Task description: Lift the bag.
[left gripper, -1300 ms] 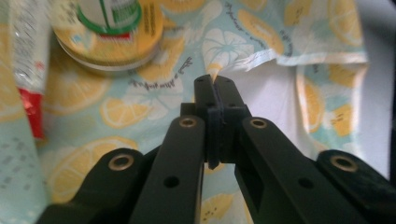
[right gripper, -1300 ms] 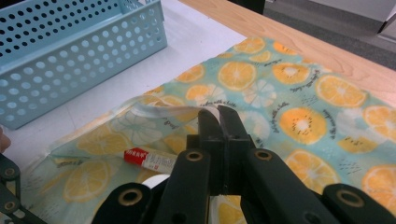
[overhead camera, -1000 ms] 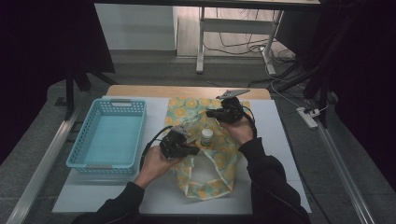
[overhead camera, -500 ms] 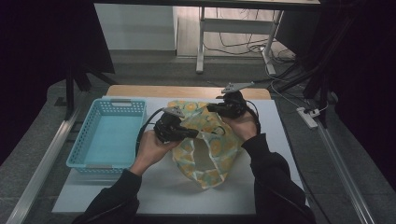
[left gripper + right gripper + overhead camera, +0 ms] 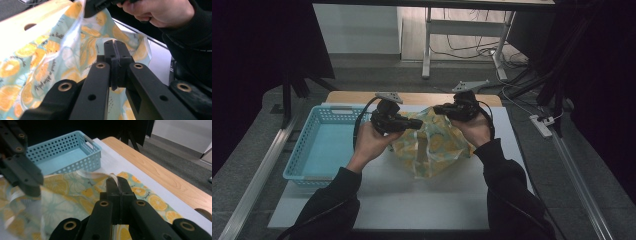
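bag: orange-print plastic bag (image 5: 432, 147) hangs above the white table (image 5: 412, 200), right of the blue basket (image 5: 319, 150).
left gripper (image 5: 414, 124): fingers clamped on the bag's top edge.
right gripper (image 5: 439, 108): fingers pinched shut on the opposite edge.
risk: the thin film may slip or tear if the hands pull apart.
contents: cannot tell; anything inside could drop out.

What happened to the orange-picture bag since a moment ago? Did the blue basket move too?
Both hands went up. The left gripper and right gripper, each clamped on the bag, lifted it off the white table, so it now hangs between them instead of lying flat. The small bottle seen on it earlier is out of sight. The blue basket stayed where it was.
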